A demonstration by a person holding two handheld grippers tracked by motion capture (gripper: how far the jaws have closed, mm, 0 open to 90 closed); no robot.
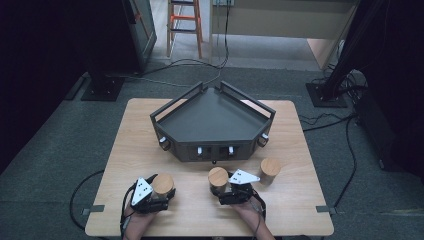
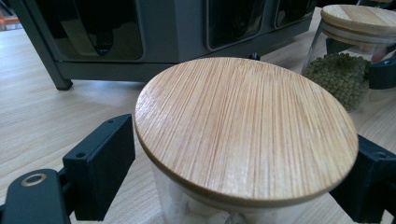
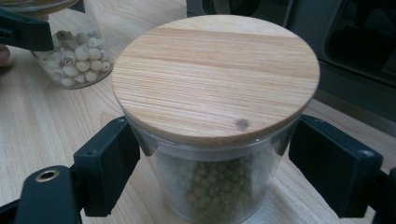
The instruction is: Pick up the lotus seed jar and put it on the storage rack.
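Observation:
Three glass jars with round bamboo lids stand on the wooden table (image 1: 131, 150). My left gripper (image 1: 163, 193) (image 2: 245, 147) is open around the jar of white seeds (image 1: 162, 183) (image 2: 243, 130), and a small gap shows beside its left jaw. The right gripper (image 1: 220, 189) (image 3: 217, 140) has both jaws against the glass of the jar of green beans (image 1: 218, 176) (image 3: 215, 74), shut on it. This green-bean jar (image 2: 343, 70) stands to the right in the left gripper view. The white-seed jar (image 3: 77, 58) shows at the upper left of the right gripper view. A third jar (image 1: 270, 170) stands free further right.
A dark grey corner shelf (image 1: 215, 117) (image 2: 177, 32) (image 3: 303, 21) with low rails sits mid-table just beyond the jars. Cables trail off the table's near edge and across the floor. Black stands and a wooden ladder stand behind the table.

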